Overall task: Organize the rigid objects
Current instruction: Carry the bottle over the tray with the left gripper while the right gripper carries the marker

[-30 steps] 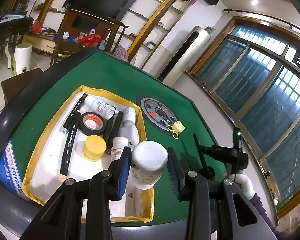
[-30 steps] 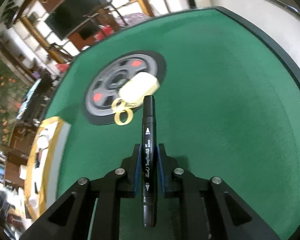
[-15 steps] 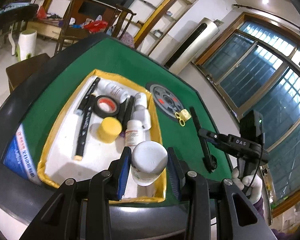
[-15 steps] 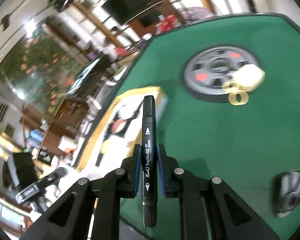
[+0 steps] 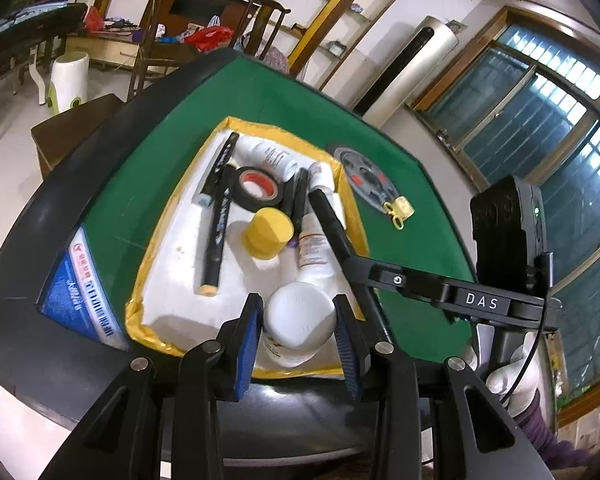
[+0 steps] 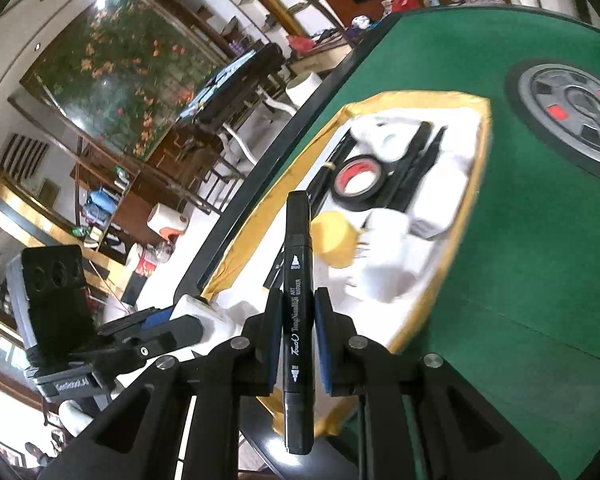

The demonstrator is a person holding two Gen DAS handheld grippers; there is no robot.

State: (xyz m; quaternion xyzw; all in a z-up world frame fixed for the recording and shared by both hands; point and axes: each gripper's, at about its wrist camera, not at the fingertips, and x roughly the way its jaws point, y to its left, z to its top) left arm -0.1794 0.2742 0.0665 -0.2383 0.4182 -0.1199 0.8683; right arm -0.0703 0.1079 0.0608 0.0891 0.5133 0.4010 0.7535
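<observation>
My left gripper (image 5: 298, 320) is shut on a white bottle (image 5: 298, 318) with a white cap, held over the near end of the white foam tray (image 5: 152, 248) with its yellow rim. In the tray lie black markers (image 5: 218, 236), a black tape roll (image 5: 258, 188), a yellow cap (image 5: 268, 232) and small white bottles (image 5: 312, 244). My right gripper (image 6: 298, 312) is shut on a black marker (image 6: 298, 264), which points over the tray (image 6: 476, 184). In the left wrist view that marker (image 5: 328, 224) reaches in from the right above the tray's right side. The left gripper (image 6: 172, 328) shows at lower left.
The tray sits on a green felt table (image 5: 412, 248) with a black raised edge (image 5: 32, 224). A grey round disc (image 5: 366, 178) is set in the table's middle, and a small yellow item with a ring (image 5: 400, 210) lies at its edge. Chairs and shelves stand beyond.
My right gripper has swung left with the marker, from above the disc to over the tray. My left gripper has sunk a little with the bottle toward the tray's near end.
</observation>
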